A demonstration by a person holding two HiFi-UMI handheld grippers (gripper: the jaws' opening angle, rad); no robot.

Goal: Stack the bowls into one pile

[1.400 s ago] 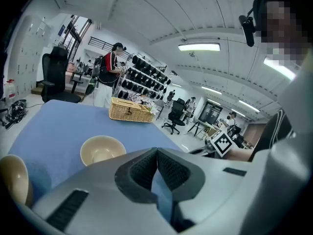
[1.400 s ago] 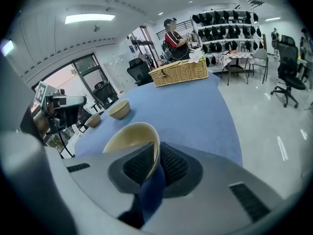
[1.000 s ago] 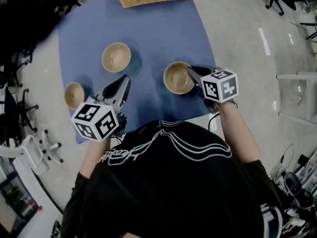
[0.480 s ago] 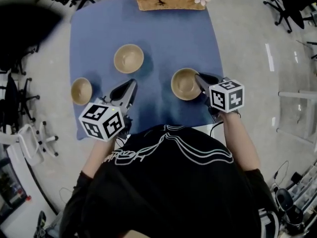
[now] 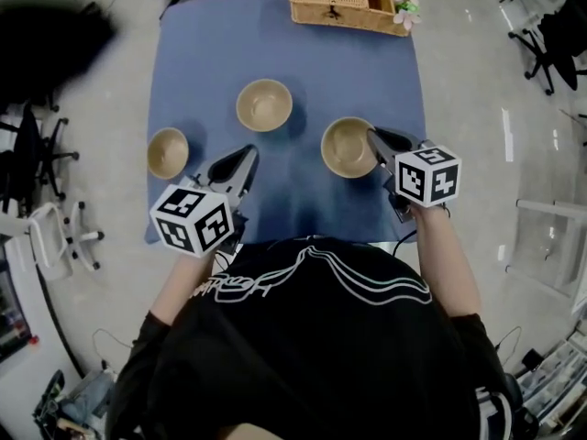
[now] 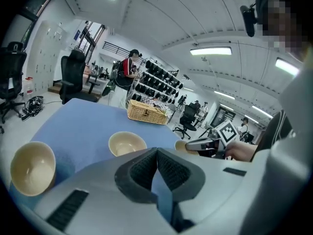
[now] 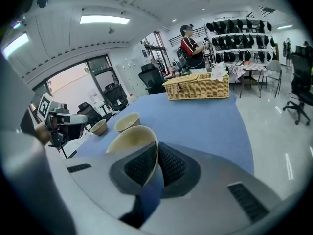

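Three tan bowls are on the blue cloth (image 5: 293,53). The small bowl (image 5: 168,152) (image 6: 33,167) sits at the left and the middle bowl (image 5: 264,104) (image 6: 127,143) farther back. My right gripper (image 5: 374,137) (image 7: 155,155) is shut on the near rim of the right bowl (image 5: 349,147) (image 7: 132,138), whose wall stands between the pads. In the left gripper view that bowl (image 6: 182,145) peeks out beside the right gripper (image 6: 205,143). My left gripper (image 5: 246,157) (image 6: 156,153) is shut with nothing in it, between the small and middle bowls and nearer to me.
A wicker basket (image 5: 348,3) (image 7: 198,86) with a flower (image 5: 406,7) stands at the cloth's far edge. Office chairs (image 5: 46,200) and bare floor surround the cloth. A person (image 7: 191,50) stands far behind the basket.
The right gripper has carried its bowl up and leftward, closer to the middle bowl. The left gripper has shifted a little across the cloth. The head camera has moved too.
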